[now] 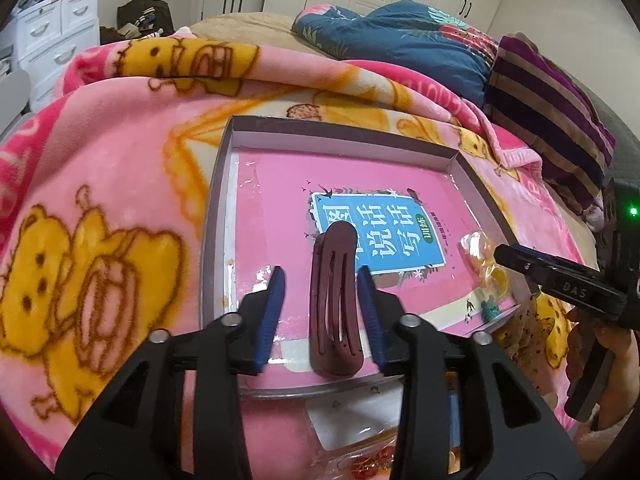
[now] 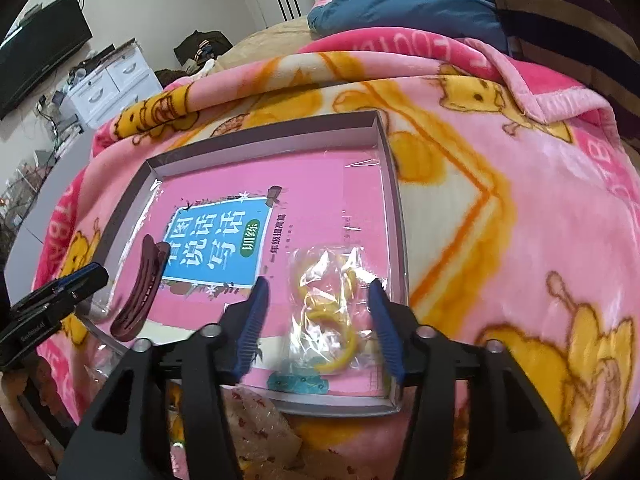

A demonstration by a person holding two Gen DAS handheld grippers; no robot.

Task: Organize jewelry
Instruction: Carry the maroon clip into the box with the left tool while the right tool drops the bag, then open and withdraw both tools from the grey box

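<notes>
Maroon hair clip (image 1: 335,300) lies in the shallow box (image 1: 216,216) on the bed, between the released fingers of the left gripper (image 1: 322,314), so placing looks done and that hand should withdraw. From the right wrist, the right gripper (image 2: 318,326) stands spread around a clear bag of yellow rings (image 2: 332,312) on the pink book (image 2: 304,184) inside that box, pads apart from it; next comes backing off for another piece.

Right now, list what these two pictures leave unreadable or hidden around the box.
- Left wrist view: the packets below the box are covered by the left gripper; contents unclear.
- Right wrist view: the yellow pieces in the clear bag are blurred by crinkled plastic; kind and count unclear.
- Right wrist view: the right gripper covers the box's near edge.
- Both views: the hair clip hides part of the book title.
</notes>
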